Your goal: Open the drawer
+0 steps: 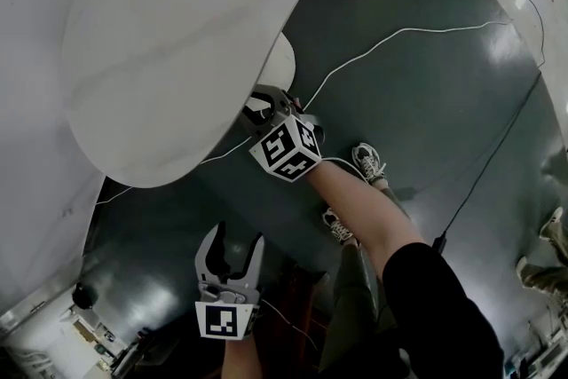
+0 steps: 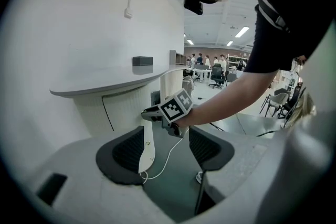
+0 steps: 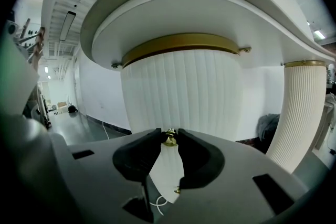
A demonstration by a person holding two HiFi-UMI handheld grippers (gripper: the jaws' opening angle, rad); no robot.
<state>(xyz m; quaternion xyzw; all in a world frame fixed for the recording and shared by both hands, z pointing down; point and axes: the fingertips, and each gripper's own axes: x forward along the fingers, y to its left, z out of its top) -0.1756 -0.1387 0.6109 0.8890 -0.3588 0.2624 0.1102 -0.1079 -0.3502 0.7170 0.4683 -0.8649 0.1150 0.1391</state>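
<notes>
Right gripper (image 3: 169, 132) seemingly pinches the small brass knob (image 3: 169, 139) on the white ribbed drawer (image 3: 181, 92); left gripper (image 1: 238, 237) jaws spread, empty

right gripper (image 1: 261, 106) beneath the rim of the white tabletop (image 1: 177, 40), left gripper (image 1: 238, 242) low above dark floor (image 1: 426, 93)

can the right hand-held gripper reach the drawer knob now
Probably yes: the right hand-held gripper has the brass knob pinched between its jaws, with nothing in the way.
</notes>
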